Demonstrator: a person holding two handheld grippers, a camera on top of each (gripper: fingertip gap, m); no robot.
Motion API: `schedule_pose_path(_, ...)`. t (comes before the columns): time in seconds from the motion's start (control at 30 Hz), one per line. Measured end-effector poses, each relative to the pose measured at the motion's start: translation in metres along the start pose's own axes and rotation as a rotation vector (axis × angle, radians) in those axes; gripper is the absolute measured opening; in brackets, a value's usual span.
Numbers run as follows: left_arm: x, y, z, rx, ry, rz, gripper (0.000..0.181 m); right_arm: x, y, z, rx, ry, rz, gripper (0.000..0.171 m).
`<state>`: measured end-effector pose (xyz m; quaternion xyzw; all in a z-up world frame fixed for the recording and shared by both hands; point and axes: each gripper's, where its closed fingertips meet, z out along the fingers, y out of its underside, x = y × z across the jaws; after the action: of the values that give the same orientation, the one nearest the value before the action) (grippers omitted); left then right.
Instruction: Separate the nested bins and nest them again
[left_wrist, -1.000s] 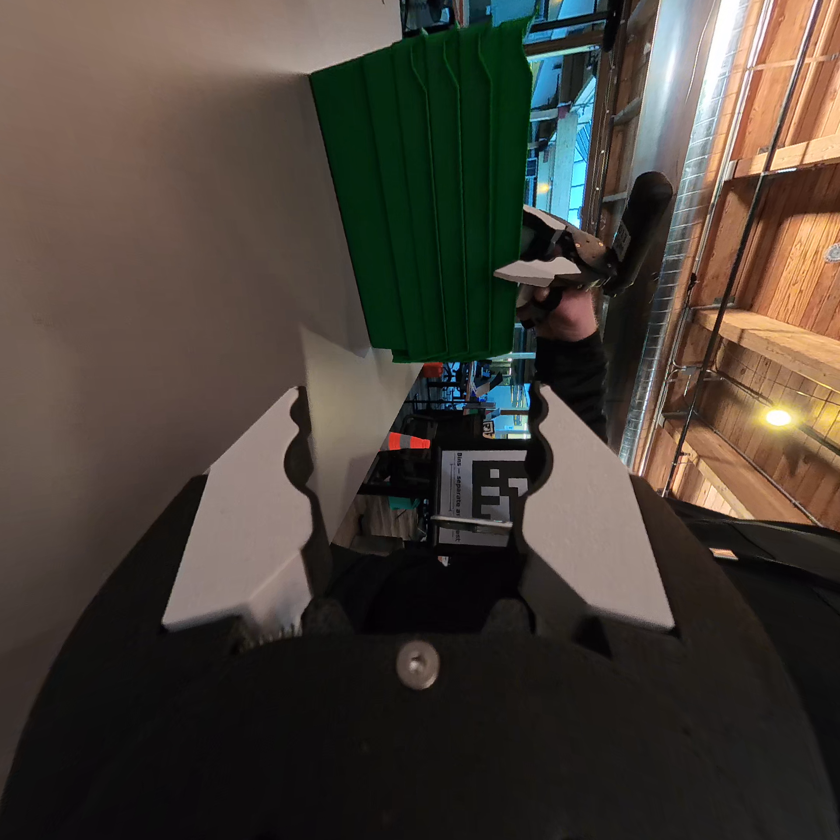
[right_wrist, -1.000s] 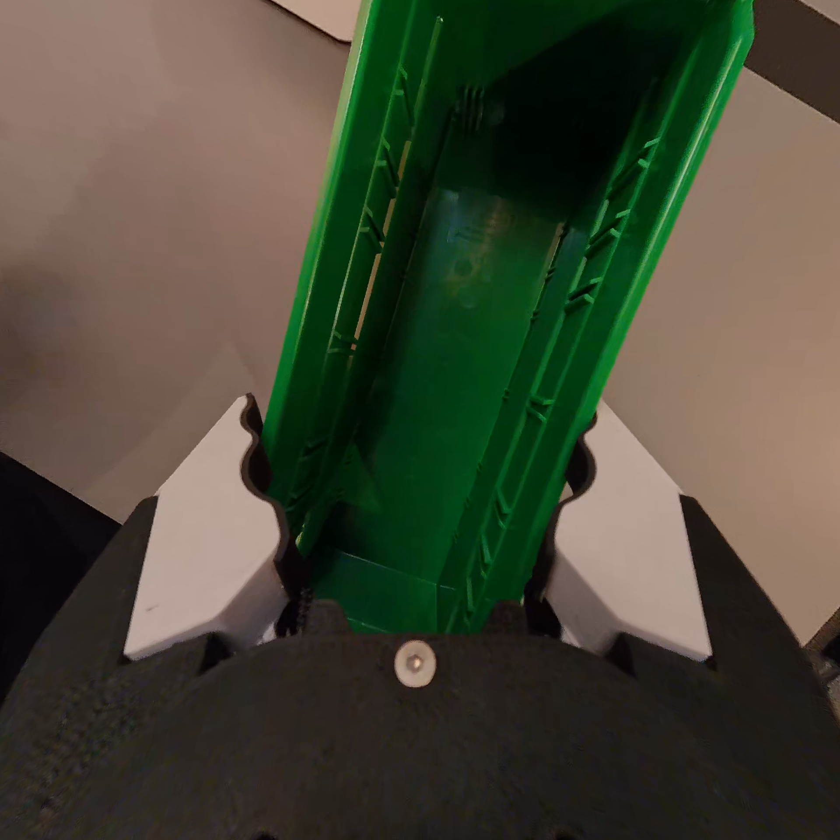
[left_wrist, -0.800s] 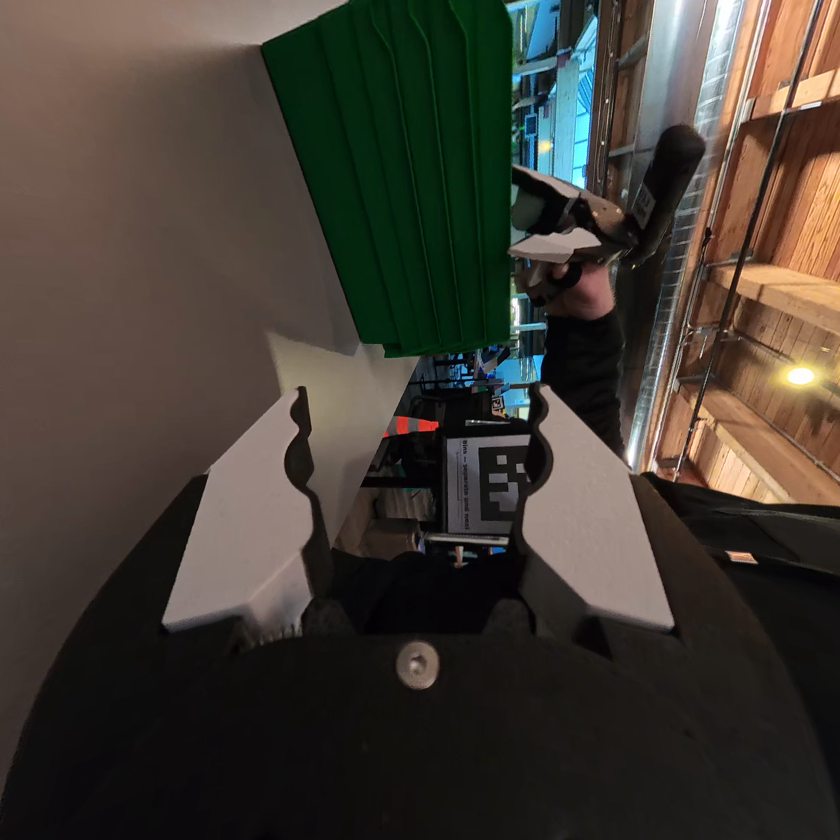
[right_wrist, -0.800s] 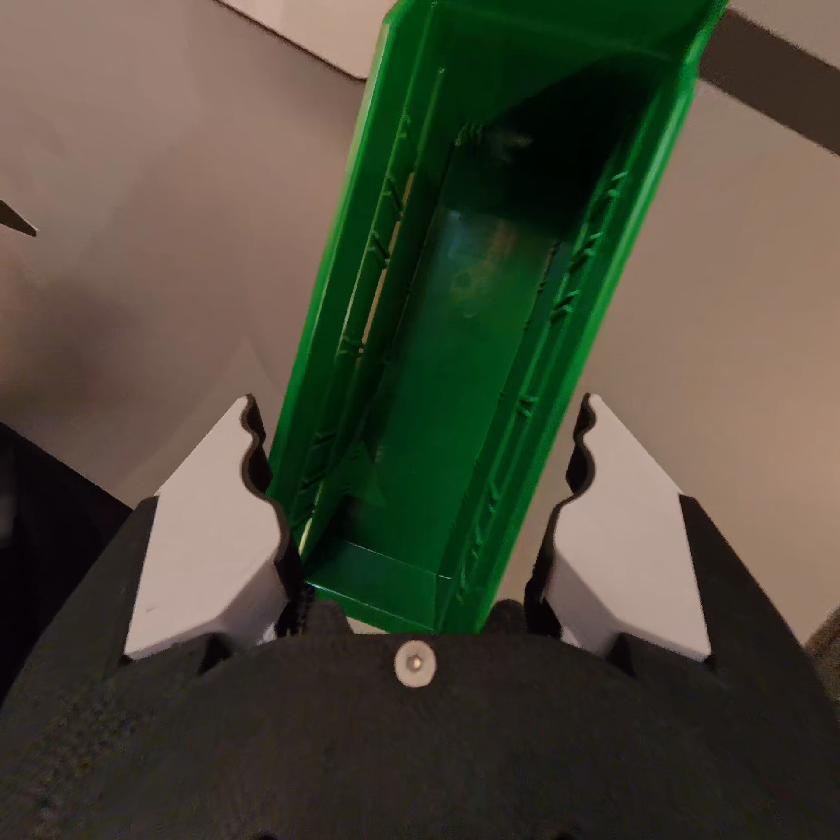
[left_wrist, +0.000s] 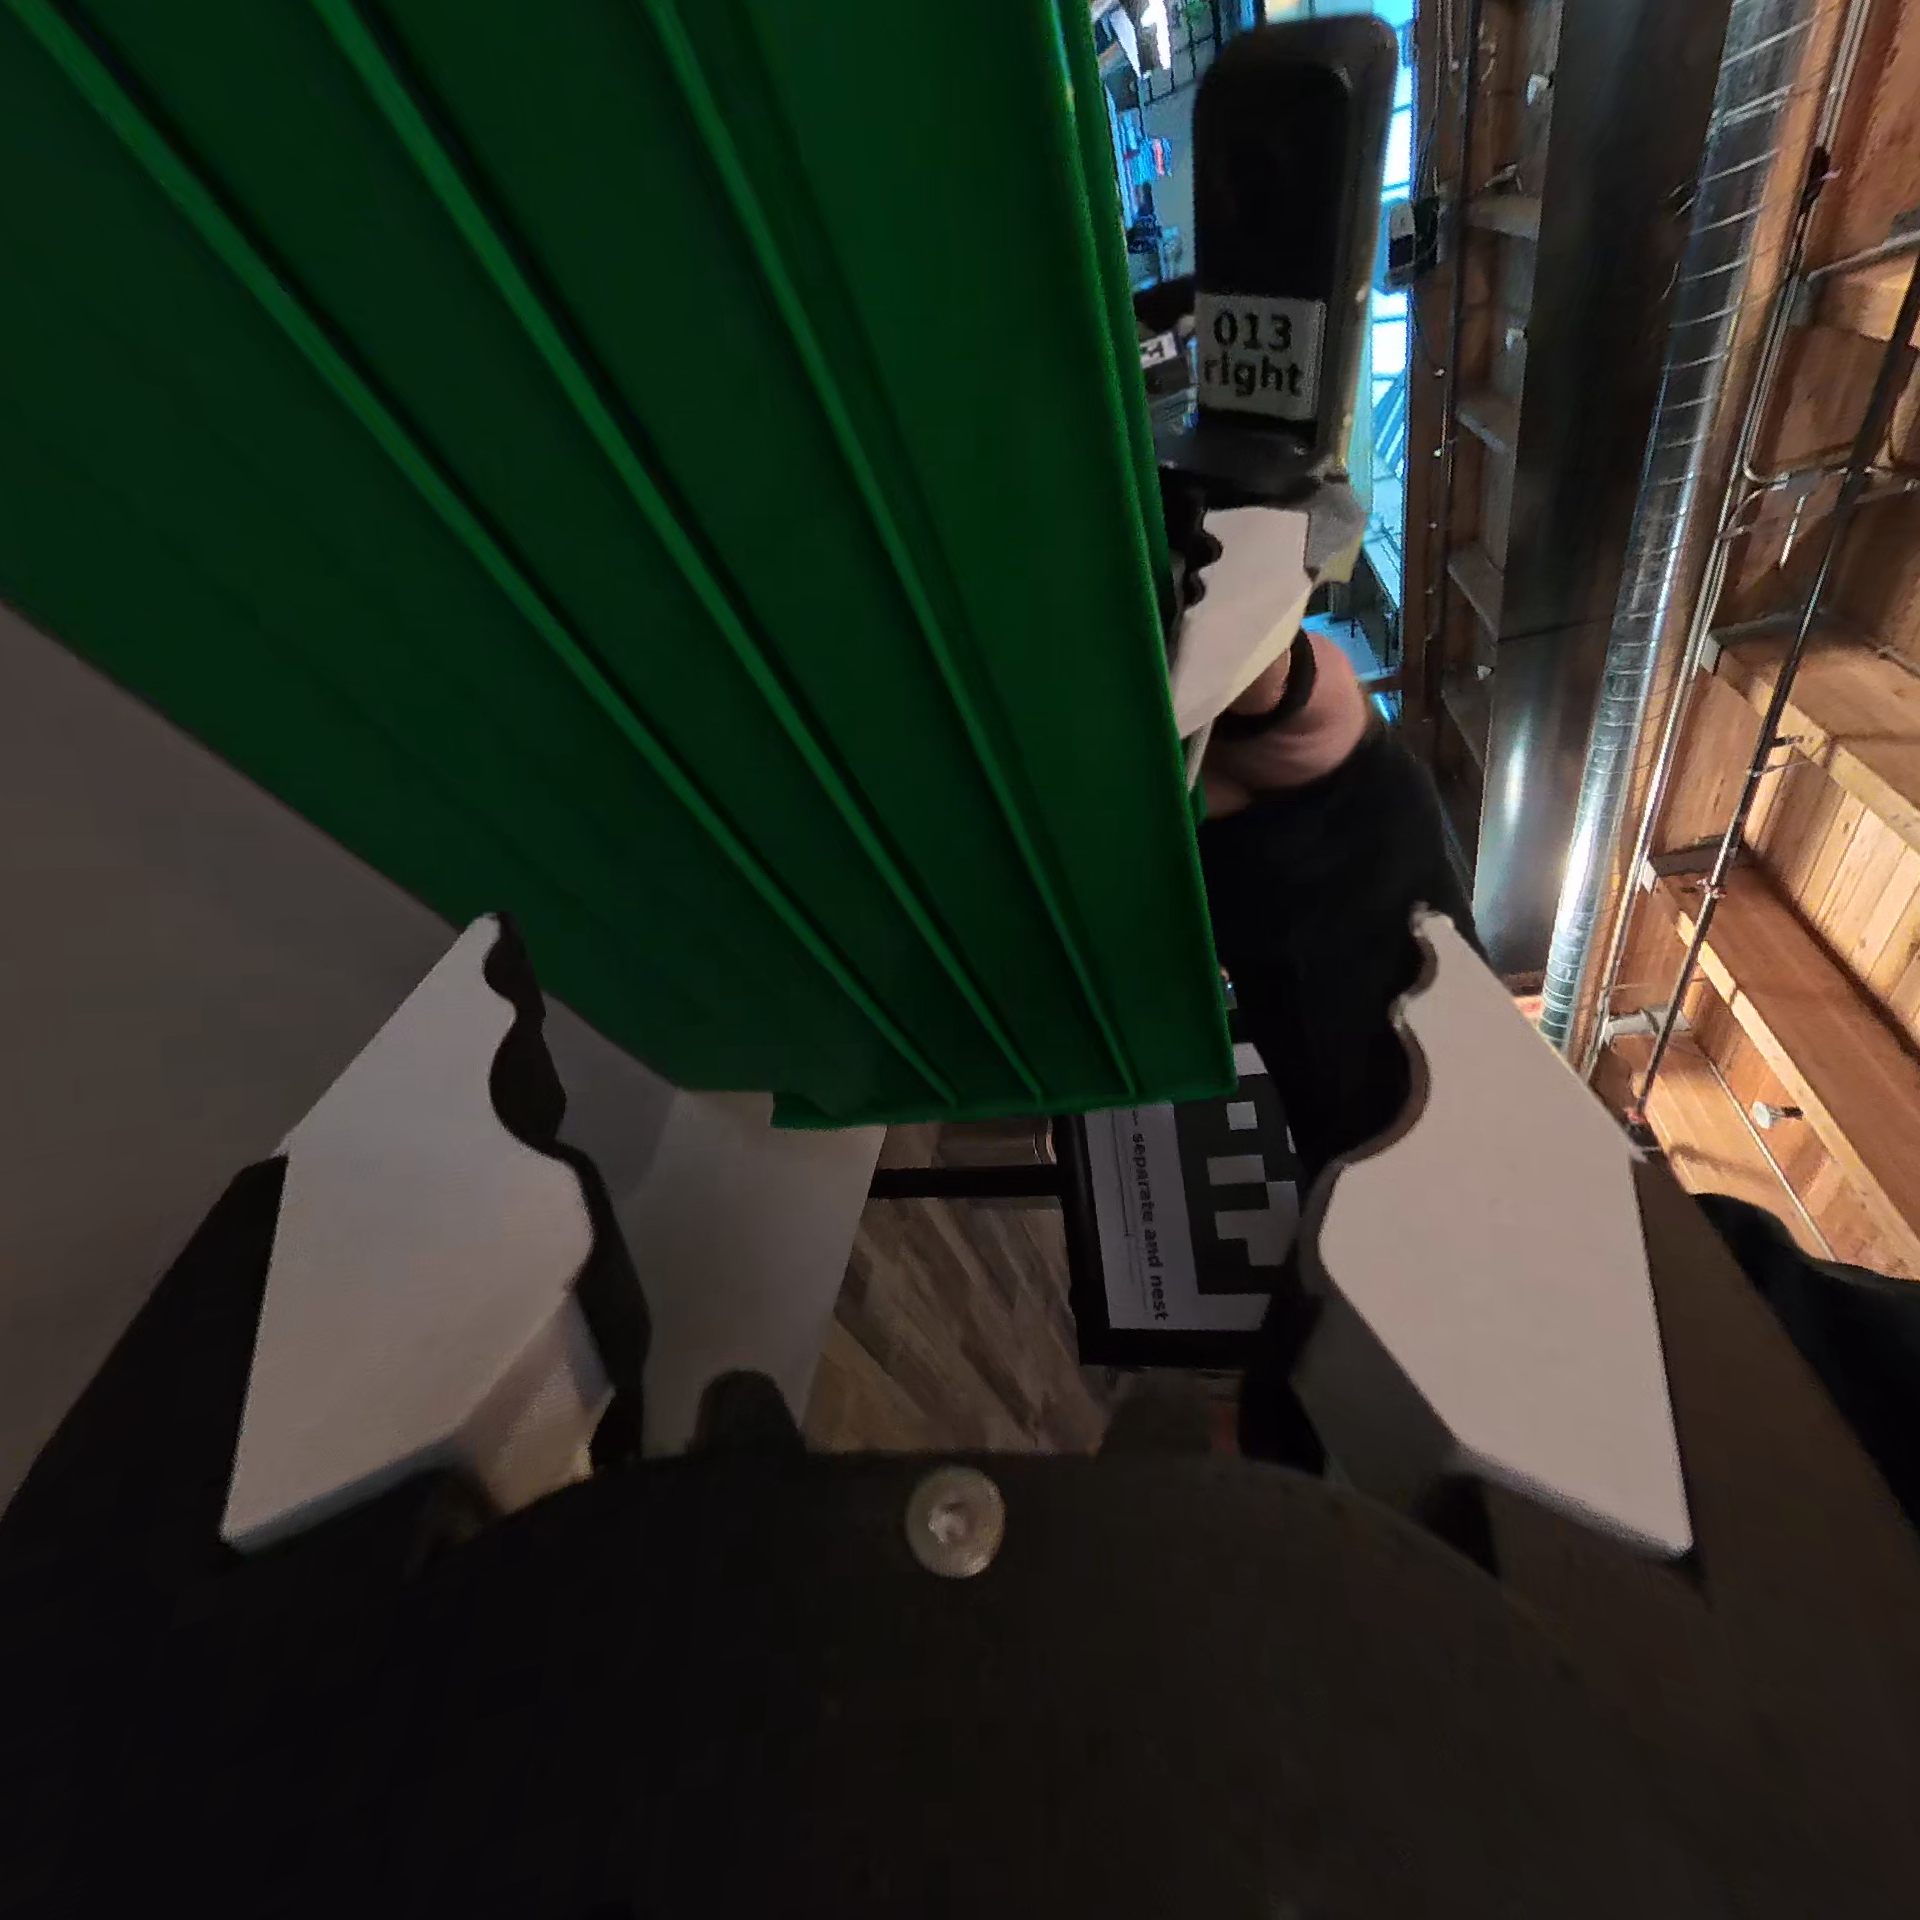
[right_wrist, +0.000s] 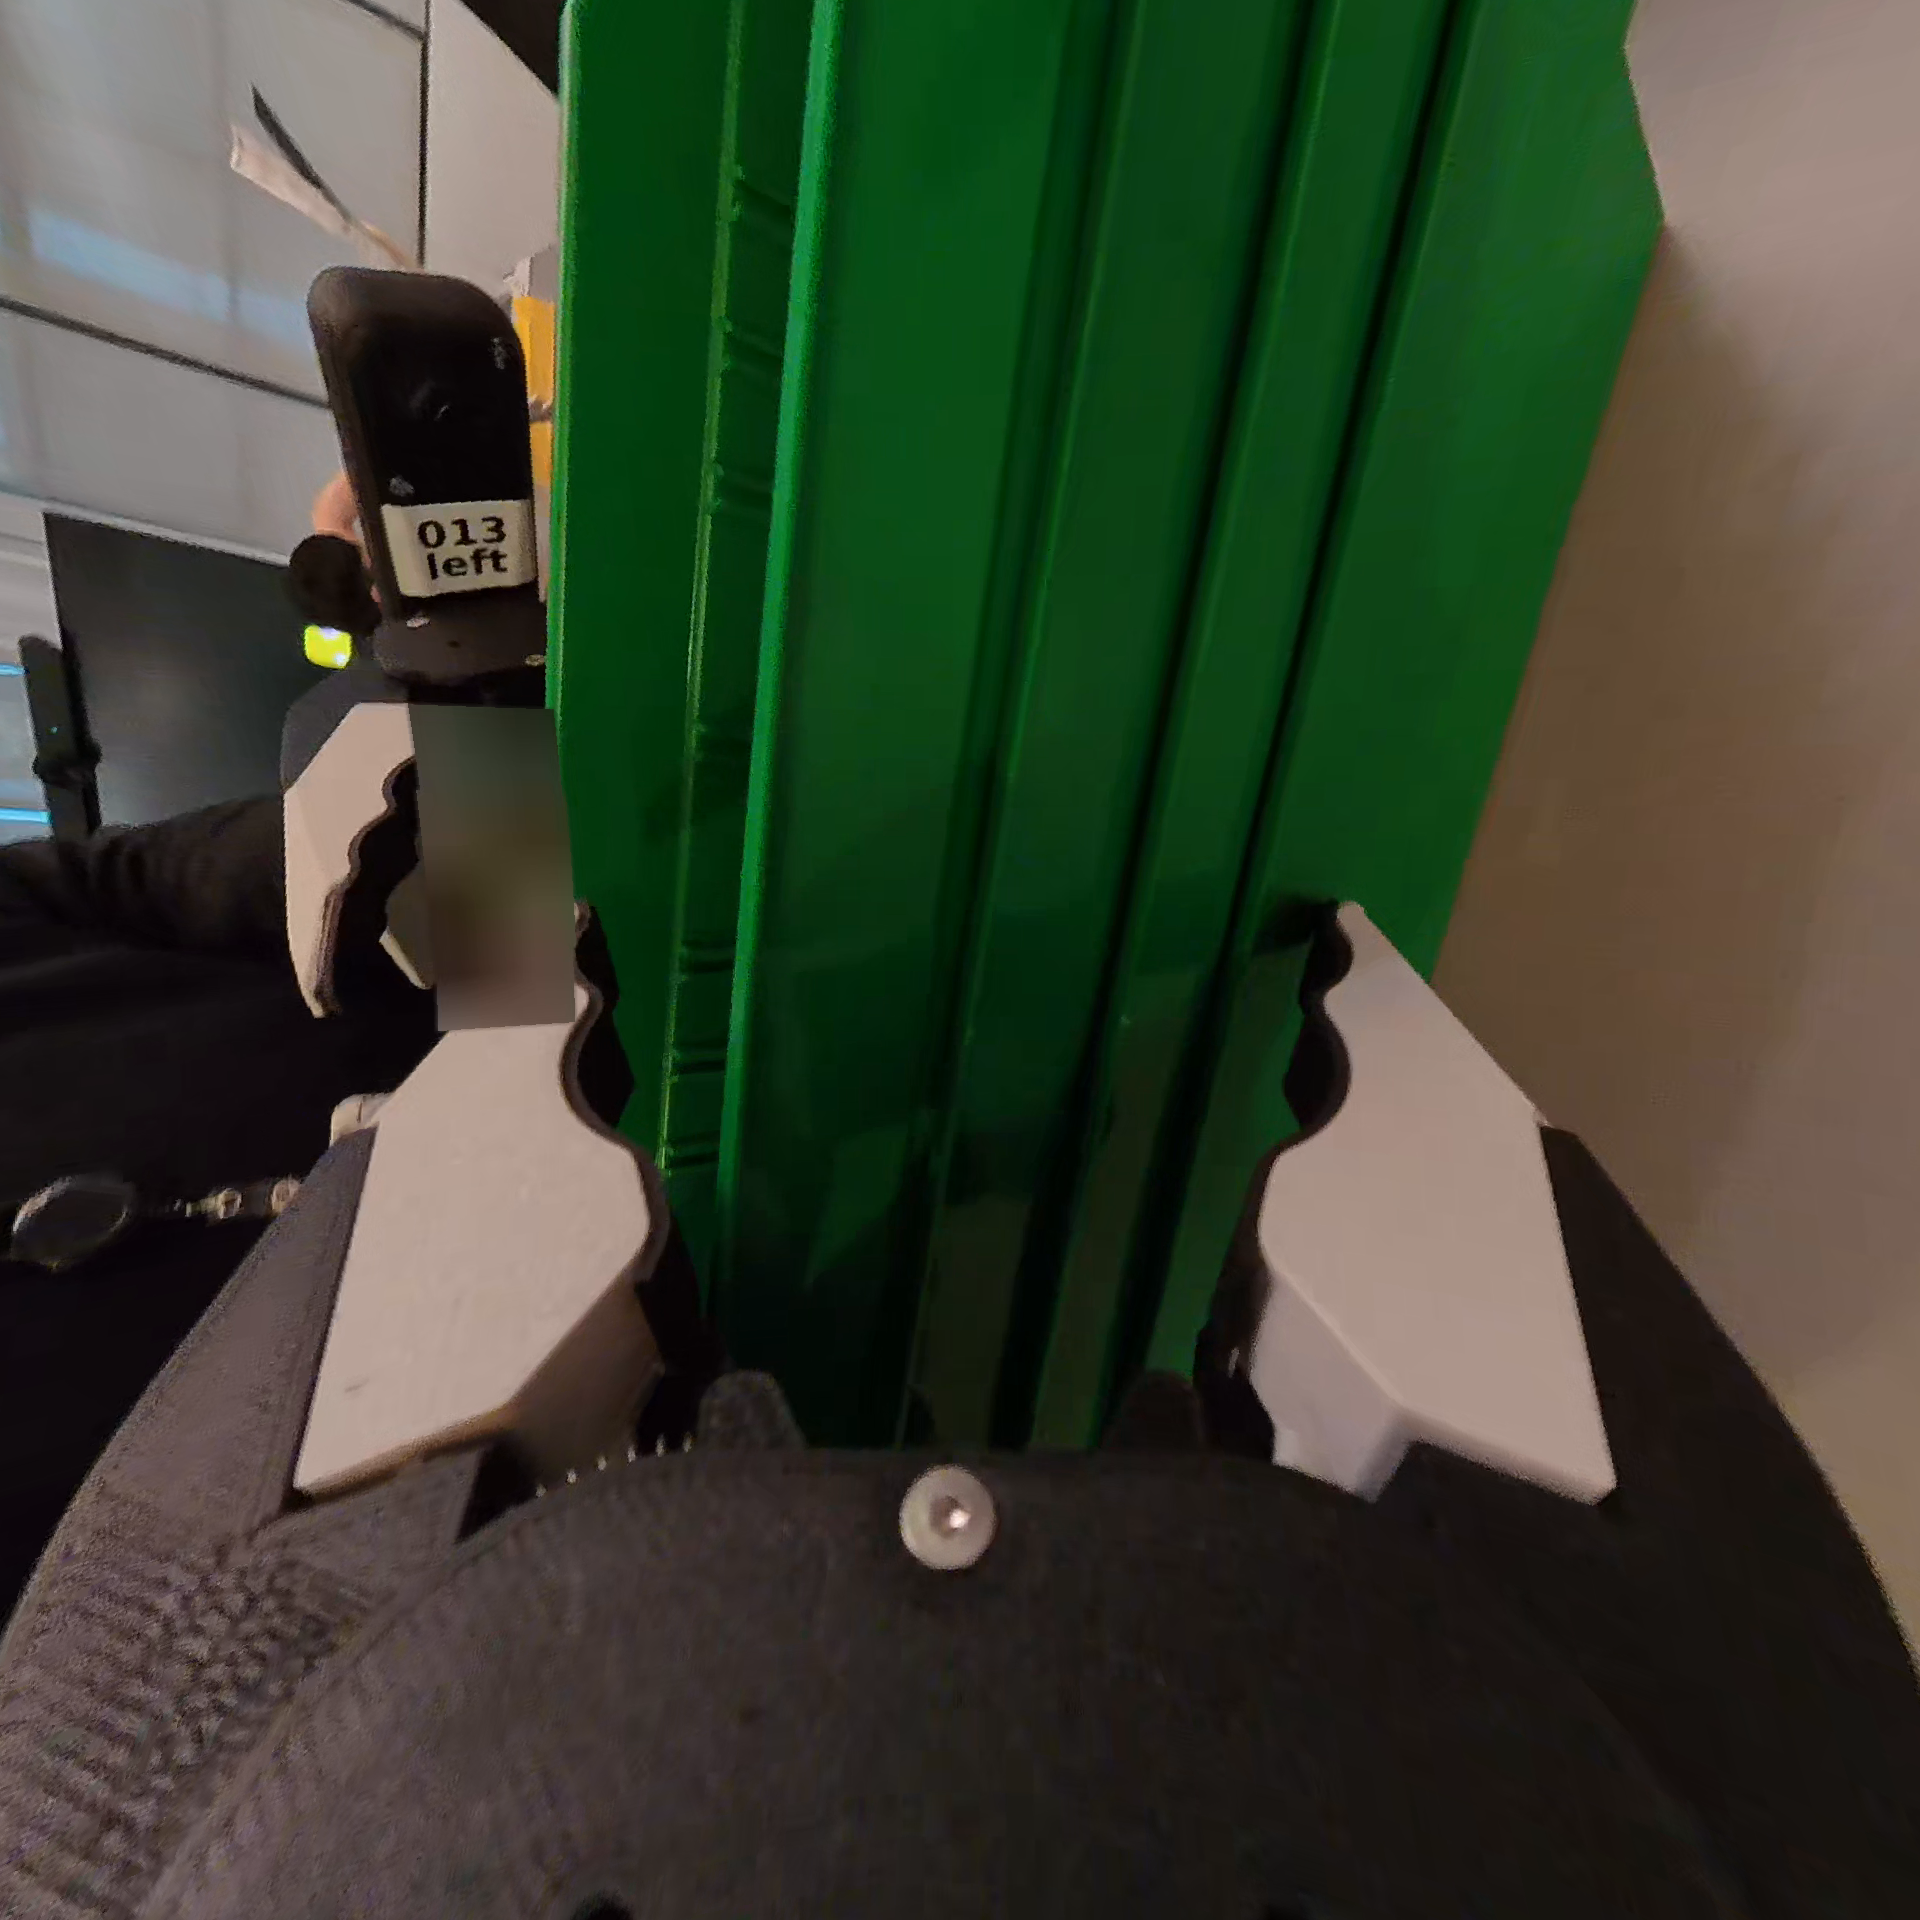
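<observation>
The nested stack of long, narrow green plastic bins (right_wrist: 1091, 623) lies on its side on the pale grey tabletop (right_wrist: 1714, 727), its stepped rims and ribs running straight ahead of both grippers.

Right gripper (right_wrist: 956, 1039): white fingers with black wavy pads straddle the near end of the stack, one finger on each flank. The pads look at or just off the plastic — whether they actually press it cannot be told from this view. The stack's end runs down to the gripper's black body.

Left gripper (left_wrist: 956, 1039): fingers spread wide and holding nothing. The far end of the stack sits just ahead of and between the fingertips, closer to the left finger (left_wrist: 416, 1195); the right finger (left_wrist: 1475, 1195) stands clear in open air. In the right wrist view this gripper shows at the stack's far end, to the left side, partly masked by a blurred patch.

Beyond the stack, a framed sign card (left_wrist: 1184, 1226) and timber shelving (left_wrist: 1714, 727) stand well apart from the work.

Judgement: the separating step is only starting — all bins appear still nested. The next move calls for the left gripper to advance and close on one outer rim while the right holds the remainder, then pull lengthwise. Risk: a tight nest may drag several bins together.
</observation>
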<state>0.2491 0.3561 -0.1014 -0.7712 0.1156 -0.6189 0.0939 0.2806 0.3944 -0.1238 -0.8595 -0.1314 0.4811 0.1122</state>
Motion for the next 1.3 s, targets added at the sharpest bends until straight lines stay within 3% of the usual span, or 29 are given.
schedule_pose_path(0.2,-0.014,0.011,-0.052,0.04,-0.028,-0.041,0.142,-0.048,0.009,0.062,0.051,-0.033,-0.005,0.134)
schedule_pose_path(0.47,-0.044,0.028,-0.161,0.197,-0.164,-0.084,0.135,-0.115,0.006,0.159,0.122,-0.09,0.039,0.133)
schedule_pose_path(0.77,-0.063,0.056,-0.282,0.303,-0.235,-0.123,0.14,-0.188,0.01,0.265,0.013,-0.205,-0.011,0.135)
schedule_pose_path(0.83,-0.066,0.06,-0.307,0.312,-0.255,-0.113,0.146,-0.207,0.009,0.286,-0.009,-0.264,-0.008,0.138)
schedule_pose_path(0.93,-0.08,0.064,-0.349,0.334,-0.31,-0.113,0.137,-0.235,0.01,0.315,-0.047,-0.353,0.02,0.151)
schedule_pose_path(1.1,-0.098,0.067,-0.411,0.329,-0.363,-0.127,0.132,-0.267,0.023,0.363,-0.141,-0.377,-0.033,0.144)
schedule_pose_path(1.3,-0.109,0.053,-0.468,0.452,-0.377,-0.13,0.123,-0.285,0.015,0.405,-0.183,-0.387,-0.081,0.136)
